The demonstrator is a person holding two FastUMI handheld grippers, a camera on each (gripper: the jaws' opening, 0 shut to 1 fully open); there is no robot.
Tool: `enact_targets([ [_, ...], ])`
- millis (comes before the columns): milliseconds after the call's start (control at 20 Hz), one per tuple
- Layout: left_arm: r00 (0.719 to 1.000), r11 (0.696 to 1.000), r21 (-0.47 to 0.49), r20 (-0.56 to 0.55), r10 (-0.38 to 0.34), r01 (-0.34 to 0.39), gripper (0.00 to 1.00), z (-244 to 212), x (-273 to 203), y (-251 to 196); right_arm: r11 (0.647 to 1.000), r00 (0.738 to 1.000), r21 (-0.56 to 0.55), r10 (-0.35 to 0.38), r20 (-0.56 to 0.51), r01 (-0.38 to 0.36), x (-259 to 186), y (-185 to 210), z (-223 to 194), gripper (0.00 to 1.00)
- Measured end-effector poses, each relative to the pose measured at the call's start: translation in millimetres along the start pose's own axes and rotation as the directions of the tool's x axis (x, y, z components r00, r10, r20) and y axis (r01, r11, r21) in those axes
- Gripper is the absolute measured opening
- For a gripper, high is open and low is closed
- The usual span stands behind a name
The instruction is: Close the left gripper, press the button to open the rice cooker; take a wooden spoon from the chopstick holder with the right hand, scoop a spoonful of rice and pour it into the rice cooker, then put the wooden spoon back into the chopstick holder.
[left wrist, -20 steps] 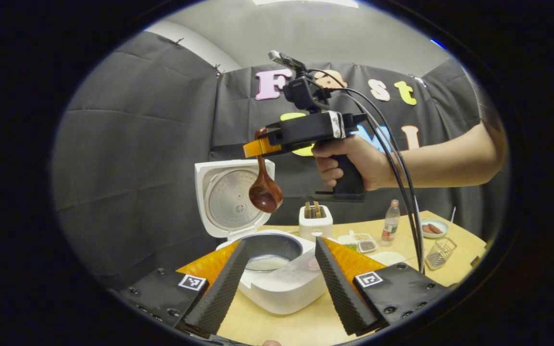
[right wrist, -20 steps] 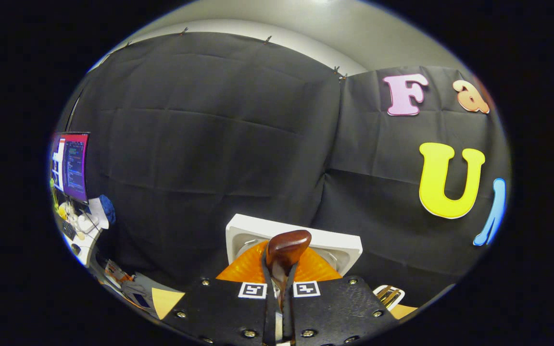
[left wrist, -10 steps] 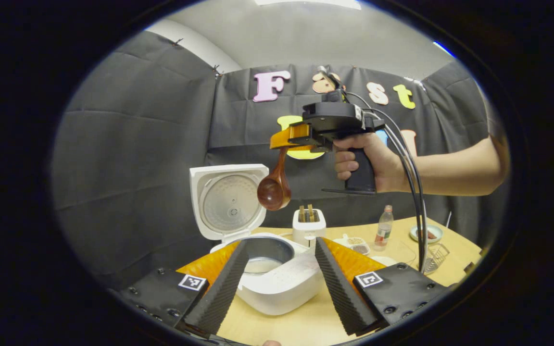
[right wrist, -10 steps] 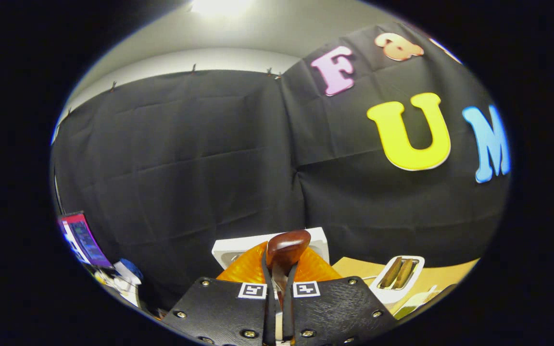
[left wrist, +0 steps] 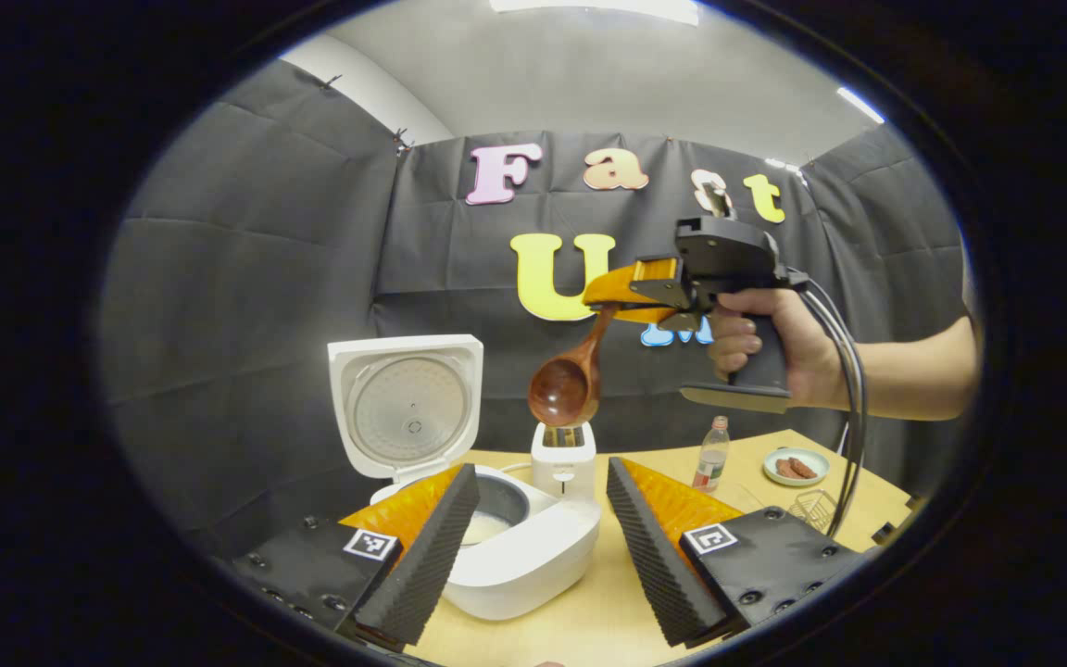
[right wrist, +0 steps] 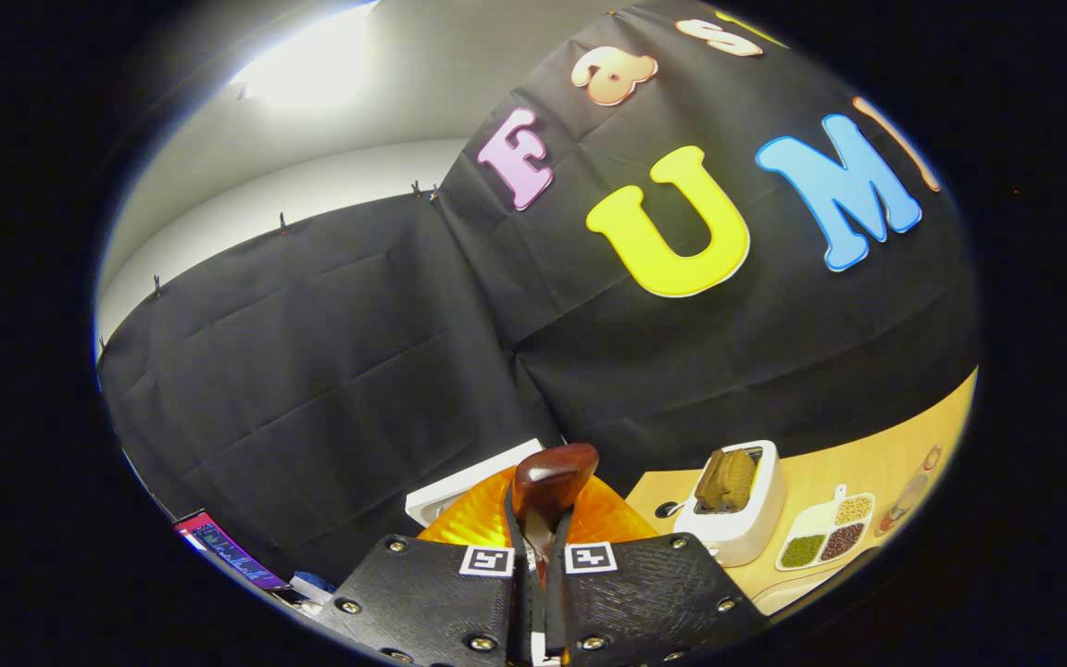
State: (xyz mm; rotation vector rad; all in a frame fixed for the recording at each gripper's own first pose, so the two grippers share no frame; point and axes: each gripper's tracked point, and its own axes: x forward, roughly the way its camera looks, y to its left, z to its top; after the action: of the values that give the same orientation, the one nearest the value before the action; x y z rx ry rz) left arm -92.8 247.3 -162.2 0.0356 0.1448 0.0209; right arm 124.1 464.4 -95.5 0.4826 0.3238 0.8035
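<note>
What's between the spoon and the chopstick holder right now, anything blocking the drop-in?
Nothing visible. The wooden spoon, clamped in the right gripper, hangs bowl-down just above the white chopstick holder. The holder's slots already hold utensils; the open rice cooker sits off to one side.

No readable text stood on the rice cooker [left wrist: 506, 556], the bottle [left wrist: 709, 456] or the chopstick holder [left wrist: 563, 468]; each claw's square markers carried patterns, not words.

Rice cooker [left wrist: 506, 556] stands left of the chopstick holder [left wrist: 563, 460]; bottle [left wrist: 709, 454] to its right.
</note>
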Motion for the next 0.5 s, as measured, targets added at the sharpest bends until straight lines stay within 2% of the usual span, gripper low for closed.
enact_targets([
  [50, 1.000, 1.000, 0.002, 0.002, -0.006, 0.006, 0.92, 5, 2, -6, 1.000, 1.000, 0.009, -0.021, 0.011, 0.021, -12, -10, 6, 0.06],
  [150, 1.000, 1.000, 0.003, 0.002, -0.022, 0.022, 0.92, 9, 9, -21, 0.998, 0.998, 0.023, -0.064, 0.027, 0.064, -36, -30, 19, 0.06],
  [200, 1.000, 1.000, 0.004, 0.002, -0.029, 0.029, 0.96, 11, 12, -29, 0.997, 0.996, 0.031, -0.077, 0.041, 0.076, -47, -38, 26, 0.06],
  [300, 0.999, 0.999, 0.004, 0.005, -0.053, 0.053, 0.97, 13, 18, -47, 0.993, 0.992, 0.045, -0.111, 0.057, 0.109, -70, -58, 38, 0.06],
  [350, 0.998, 0.998, 0.010, 0.004, -0.061, 0.061, 0.92, 15, 21, -55, 0.991, 0.990, 0.049, -0.128, 0.061, 0.125, -80, -68, 43, 0.05],
  [500, 0.997, 0.997, 0.030, 0.020, -0.077, 0.077, 0.92, 26, 29, -77, 0.986, 0.983, 0.055, -0.164, 0.079, 0.160, -108, -89, 57, 0.06],
])
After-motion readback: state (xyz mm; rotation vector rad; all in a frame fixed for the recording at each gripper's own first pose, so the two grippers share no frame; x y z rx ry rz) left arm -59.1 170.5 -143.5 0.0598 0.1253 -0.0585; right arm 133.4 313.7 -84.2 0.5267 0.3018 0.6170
